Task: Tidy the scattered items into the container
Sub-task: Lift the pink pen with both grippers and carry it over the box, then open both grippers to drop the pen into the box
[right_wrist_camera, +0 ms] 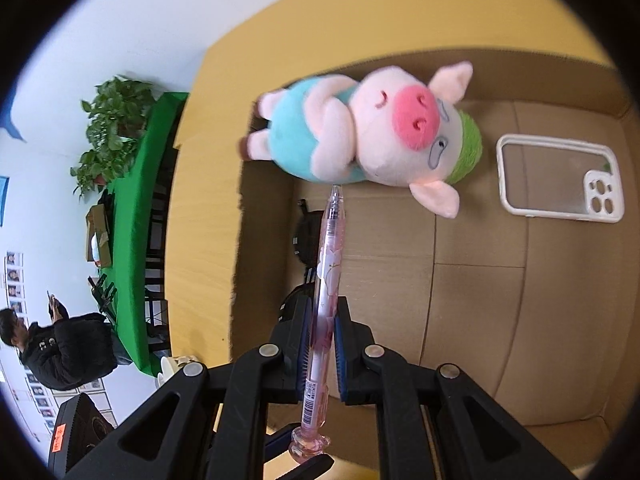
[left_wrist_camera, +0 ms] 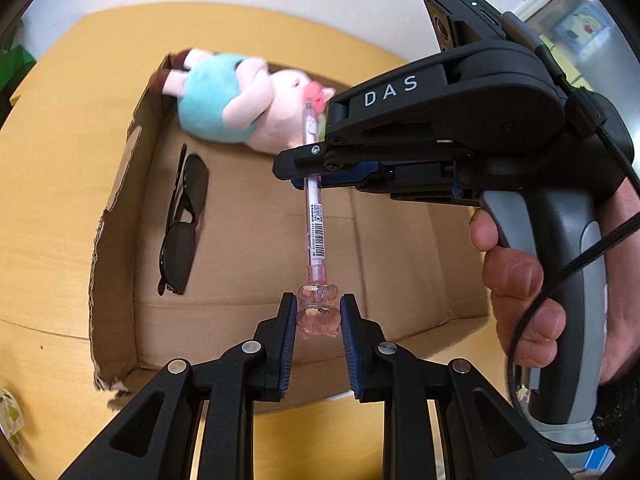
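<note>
Both grippers share our pink pen [left_wrist_camera: 314, 216] over the cardboard box [left_wrist_camera: 120, 240]: our right gripper [right_wrist_camera: 322, 354] clamps its barrel, our left gripper [left_wrist_camera: 319, 320] seemingly pinches its bear-shaped cap, while plush pig [right_wrist_camera: 384, 132], sunglasses [left_wrist_camera: 182, 224] and phone case [right_wrist_camera: 560, 178] lie inside.

A yellow table [right_wrist_camera: 192, 240] is standing before a plain white wall [right_wrist_camera: 132, 20], while beyond it a green-covered table [right_wrist_camera: 132, 240] is carrying leafy potted plants [right_wrist_camera: 112, 128] and a person in a dark jacket [right_wrist_camera: 60, 352] is sitting beside rows of small wall photos [right_wrist_camera: 14, 280].
</note>
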Motion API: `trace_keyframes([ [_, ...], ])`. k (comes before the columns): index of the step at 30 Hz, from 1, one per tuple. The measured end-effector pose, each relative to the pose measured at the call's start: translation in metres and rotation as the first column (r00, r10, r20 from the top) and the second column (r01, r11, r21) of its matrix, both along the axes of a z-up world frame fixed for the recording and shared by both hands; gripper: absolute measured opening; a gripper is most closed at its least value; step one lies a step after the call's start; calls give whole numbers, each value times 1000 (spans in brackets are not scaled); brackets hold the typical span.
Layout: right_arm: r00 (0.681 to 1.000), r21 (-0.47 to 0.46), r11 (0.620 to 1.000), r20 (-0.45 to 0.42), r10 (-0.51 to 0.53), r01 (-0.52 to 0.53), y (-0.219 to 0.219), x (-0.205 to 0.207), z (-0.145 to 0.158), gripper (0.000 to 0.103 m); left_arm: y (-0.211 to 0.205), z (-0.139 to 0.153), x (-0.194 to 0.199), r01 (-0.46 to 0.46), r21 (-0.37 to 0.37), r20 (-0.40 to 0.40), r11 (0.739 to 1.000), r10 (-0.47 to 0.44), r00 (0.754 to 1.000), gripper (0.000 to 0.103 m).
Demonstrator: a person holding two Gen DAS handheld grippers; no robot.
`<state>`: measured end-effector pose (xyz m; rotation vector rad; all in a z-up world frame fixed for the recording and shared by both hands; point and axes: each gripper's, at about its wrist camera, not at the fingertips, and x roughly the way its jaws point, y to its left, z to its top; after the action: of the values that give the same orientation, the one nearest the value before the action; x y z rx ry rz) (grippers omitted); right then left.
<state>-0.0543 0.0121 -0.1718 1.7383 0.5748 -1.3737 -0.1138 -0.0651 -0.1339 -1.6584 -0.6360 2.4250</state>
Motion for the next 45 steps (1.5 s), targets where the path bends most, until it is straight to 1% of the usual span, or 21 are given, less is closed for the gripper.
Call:
trace_keyframes([
  [5,1000,50,999,21,2,-3,-7,-8,-34,10,-2,-26,-17,6,-16,75,1000,-4,997,23],
  [9,999,87,996,38,4,-8,-10,-13,-59,10,-3,-53,-31,12,-9,154,1000,-11,988,23],
  [15,999,138,990,51,7,-14,-9,-19,-89,9,-4,-78,-40,16,-8,215,1000,-14,976,23],
  [21,998,160,986,64,30,-40,-11,-19,-108,9,-5,-97,-43,15,-8,284,1000,-12,959,23],
  [26,996,155,986,75,45,-56,-12,-21,-111,9,-4,-105,-42,15,-11,294,1000,-11,956,23],
  [29,995,153,986,79,53,-64,-13,-23,-110,10,-1,-106,-39,23,-42,295,999,-9,955,23],
  [30,995,148,987,83,52,-64,-14,-25,-110,10,0,-106,-38,20,-55,291,998,-3,957,24],
  [31,995,143,988,87,53,-66,-13,-25,-110,15,0,-105,-36,18,-66,287,998,2,958,30],
  [32,994,134,989,91,58,-70,-14,-25,-108,25,-1,-103,-34,13,-74,281,997,8,960,35],
  [33,994,129,989,94,64,-75,-15,-26,-106,33,-1,-101,-32,6,-77,274,997,15,962,51],
  [34,992,118,990,104,66,-78,-15,-26,-102,51,-3,-96,-29,-6,-80,260,997,26,965,64],
  [35,989,98,992,131,70,-84,-16,-26,-96,58,-3,-91,-26,-15,-84,245,996,35,969,66],
  [37,986,65,991,130,107,-116,-17,-25,-81,58,-2,-78,-19,-14,-106,211,994,37,977,68],
  [38,985,52,987,95,145,-150,-16,-25,-69,60,-1,-71,-15,-11,-131,198,991,37,979,69],
  [41,974,47,974,-43,224,-222,-7,-24,-31,63,8,-45,-1,-6,-208,142,978,36,989,72],
  [43,955,33,965,-139,264,-262,1,-20,-4,64,14,-21,12,-21,-252,88,968,45,995,75],
  [45,923,17,953,-244,296,-302,13,-18,27,66,15,-1,21,-48,-285,46,957,64,997,81],
])
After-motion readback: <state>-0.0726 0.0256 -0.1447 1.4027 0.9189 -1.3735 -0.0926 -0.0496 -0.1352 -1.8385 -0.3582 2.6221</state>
